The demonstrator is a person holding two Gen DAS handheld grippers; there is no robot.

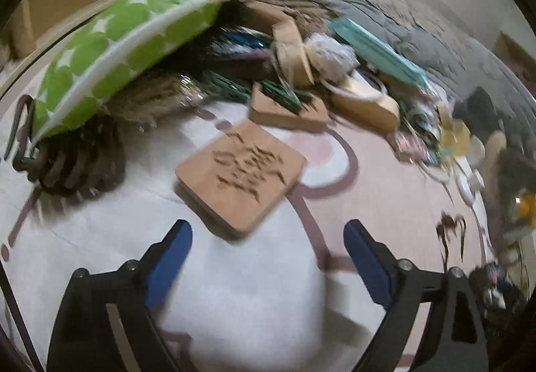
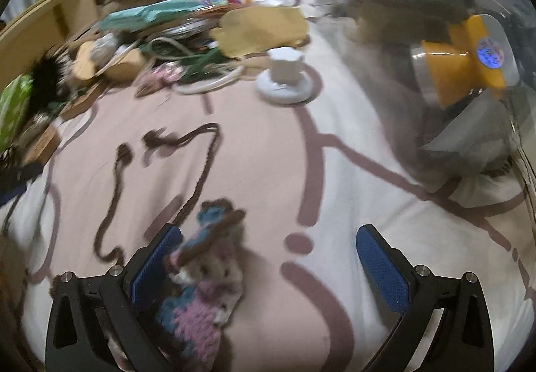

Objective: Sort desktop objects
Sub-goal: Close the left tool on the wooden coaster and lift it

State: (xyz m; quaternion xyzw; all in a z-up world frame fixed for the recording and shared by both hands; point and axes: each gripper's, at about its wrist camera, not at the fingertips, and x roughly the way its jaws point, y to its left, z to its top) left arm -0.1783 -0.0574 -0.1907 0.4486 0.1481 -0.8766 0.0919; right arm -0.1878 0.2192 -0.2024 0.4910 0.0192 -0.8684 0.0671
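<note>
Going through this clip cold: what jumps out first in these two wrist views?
In the left wrist view, a carved wooden tile lies flat on the pink-and-white cloth, just ahead of the open left gripper, with a green spotted bag at upper left. In the right wrist view, a crocheted pouch sits between the open right gripper's fingers, against the left one.

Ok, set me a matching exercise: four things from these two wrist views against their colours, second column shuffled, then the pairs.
Things:
1. carved square board
2. spotted cushion
3. long braided cord
4. small round stand

Colours:
A. white
B. dark brown
C. green with white
D. light wood tan

Pairs: 1-D, 2-C, 3-B, 4-A
</note>
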